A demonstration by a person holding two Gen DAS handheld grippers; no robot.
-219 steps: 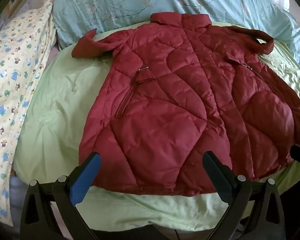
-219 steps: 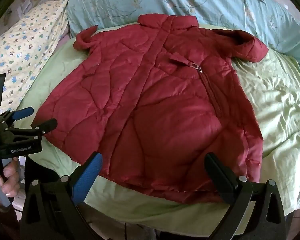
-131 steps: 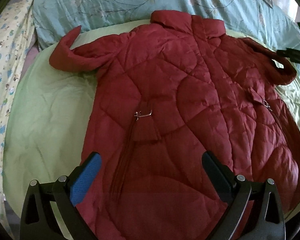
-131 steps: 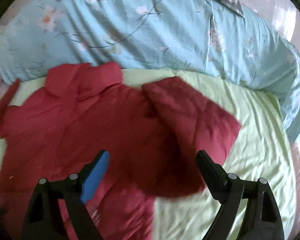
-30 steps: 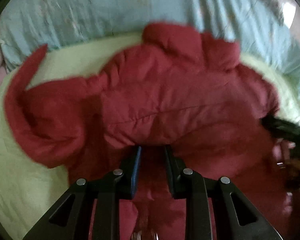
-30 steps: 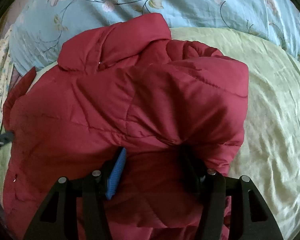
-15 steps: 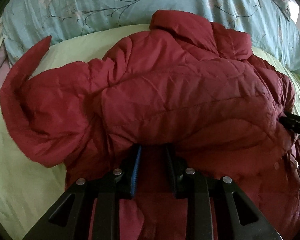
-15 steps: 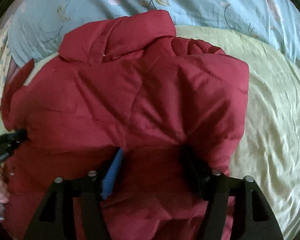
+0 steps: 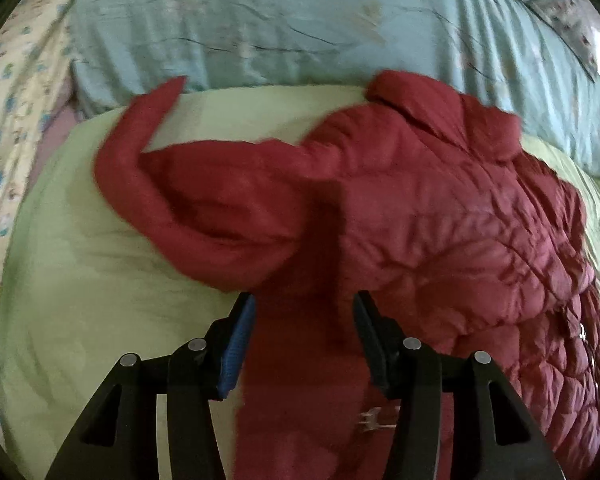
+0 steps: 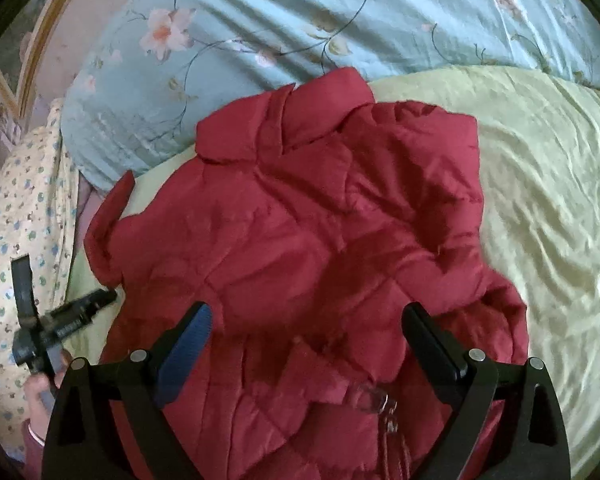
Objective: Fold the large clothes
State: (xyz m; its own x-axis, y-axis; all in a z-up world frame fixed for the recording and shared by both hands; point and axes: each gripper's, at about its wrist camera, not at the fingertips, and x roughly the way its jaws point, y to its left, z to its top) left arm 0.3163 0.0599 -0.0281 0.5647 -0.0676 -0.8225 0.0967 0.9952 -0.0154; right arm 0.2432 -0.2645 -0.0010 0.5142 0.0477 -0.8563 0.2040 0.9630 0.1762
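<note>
A dark red quilted jacket (image 9: 440,220) lies on the bed, collar toward the pillows. Its right sleeve (image 10: 432,184) is folded in over the chest. Its left sleeve (image 9: 172,208) sticks out to the left, cuff curled up. My left gripper (image 9: 304,312) is open just over the jacket below that sleeve, holding nothing. My right gripper (image 10: 306,320) is open wide above the jacket's middle (image 10: 300,240), empty. The left gripper (image 10: 80,304) also shows at the left of the right wrist view, beside the jacket's edge.
The jacket rests on a pale green sheet (image 10: 540,200), also seen in the left wrist view (image 9: 80,280). A light blue floral quilt (image 10: 300,20) is piled behind the collar. A yellow patterned blanket (image 10: 16,220) lies along the left side.
Both grippers have opened and let go of the jacket. The right gripper has drawn back from the folded right sleeve. The left sleeve now lies out to the left.
</note>
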